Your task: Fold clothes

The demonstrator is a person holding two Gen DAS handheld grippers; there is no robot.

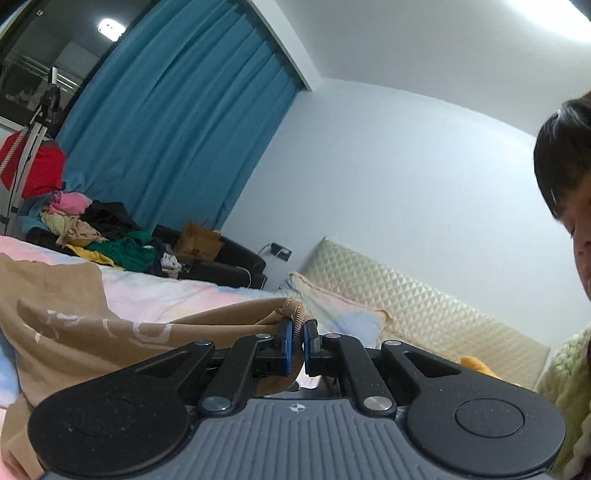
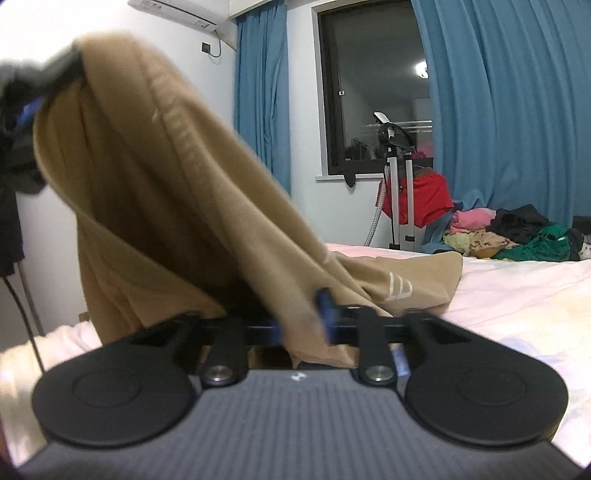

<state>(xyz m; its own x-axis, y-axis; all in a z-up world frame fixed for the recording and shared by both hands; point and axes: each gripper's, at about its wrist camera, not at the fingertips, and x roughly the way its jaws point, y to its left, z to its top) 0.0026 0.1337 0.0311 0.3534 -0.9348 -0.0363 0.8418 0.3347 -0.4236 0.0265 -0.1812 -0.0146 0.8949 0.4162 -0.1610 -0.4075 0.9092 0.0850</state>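
Bright ceiling light (image 1: pixel 110 27) glares overhead, fisheye bends the edges, and motion blur smears the right wrist view.

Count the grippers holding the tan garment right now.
2. The left gripper pinches a ribbed edge of the tan garment; the right gripper is shut on another edge lower down.

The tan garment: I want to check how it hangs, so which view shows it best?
The right wrist view: the tan garment drapes from the left gripper down to the bed. The left wrist view shows only its printed front and pinched edge.
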